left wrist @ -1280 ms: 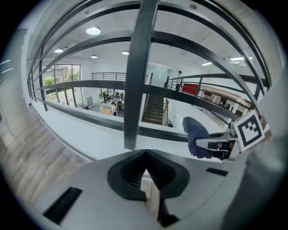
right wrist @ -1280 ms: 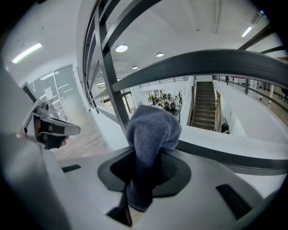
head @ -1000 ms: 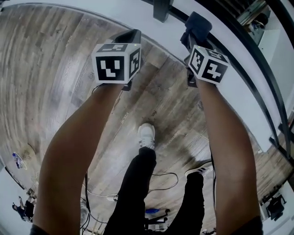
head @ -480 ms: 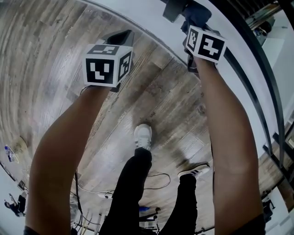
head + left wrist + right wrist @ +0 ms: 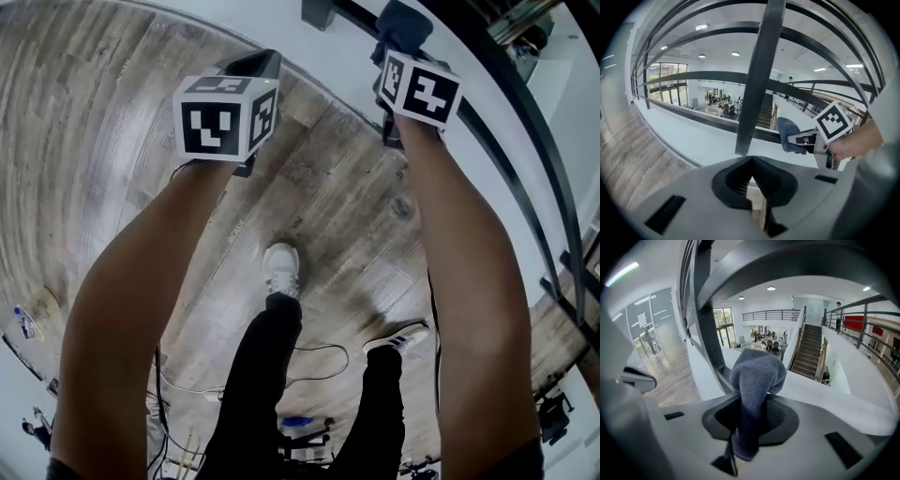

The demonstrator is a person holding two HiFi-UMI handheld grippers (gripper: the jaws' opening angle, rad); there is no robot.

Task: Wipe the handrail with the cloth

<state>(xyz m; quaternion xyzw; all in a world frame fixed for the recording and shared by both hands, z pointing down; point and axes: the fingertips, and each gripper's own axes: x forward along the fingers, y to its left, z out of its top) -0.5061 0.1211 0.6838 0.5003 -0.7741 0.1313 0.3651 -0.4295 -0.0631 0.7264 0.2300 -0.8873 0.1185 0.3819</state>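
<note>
Right gripper view, cloth [image 5: 757, 376] pinched lengthwise in hand-held gripper [image 5: 751, 414], pointing forward

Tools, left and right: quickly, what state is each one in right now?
Left tool: closed, holding nothing.
Right tool: closed on the blue-grey fleecy cloth.

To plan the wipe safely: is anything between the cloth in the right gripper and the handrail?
Nothing visible does. The right gripper is shut on the cloth, and only open air separates it from the handrail above. The post stands to its left.
</note>
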